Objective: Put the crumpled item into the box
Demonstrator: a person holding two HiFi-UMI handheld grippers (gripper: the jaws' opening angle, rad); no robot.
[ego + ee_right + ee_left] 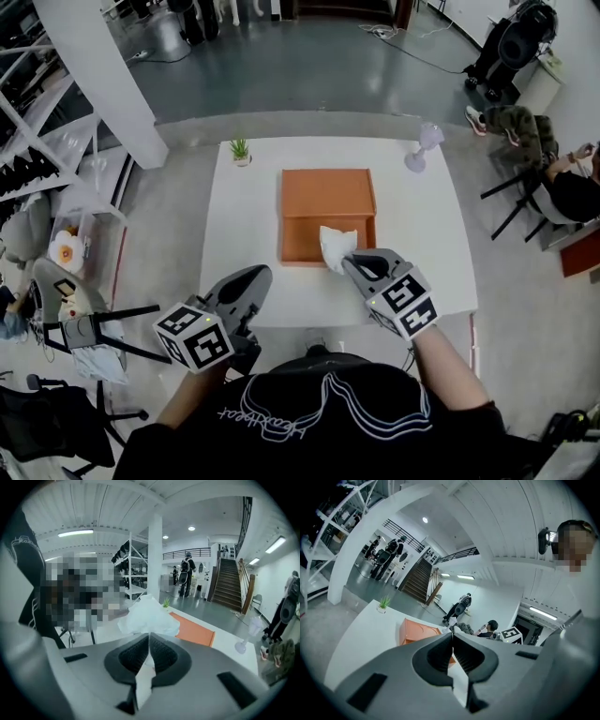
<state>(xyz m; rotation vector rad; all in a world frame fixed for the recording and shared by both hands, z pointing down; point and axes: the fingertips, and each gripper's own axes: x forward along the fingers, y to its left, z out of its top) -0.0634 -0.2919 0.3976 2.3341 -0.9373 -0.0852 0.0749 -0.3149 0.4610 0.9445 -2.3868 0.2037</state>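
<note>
Clamping the crumpled item point(335, 246) at the box's point(326, 202) five o'clock is the right gripper point(346, 262); only the left gripper point(453, 635) view shows its jaws together, apparently empty.

The crumpled item point(337, 246) covers part of the box's point(326, 202) near rim; its own lower part sinks out of sight behind the right gripper's point(348, 262) closed jaws; the seated person point(574, 187) at far right is cut by the picture's edge.

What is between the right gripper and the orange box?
A crumpled tissue, pinched in the right gripper, at the near edge of the orange box; the head view shows it.
</note>
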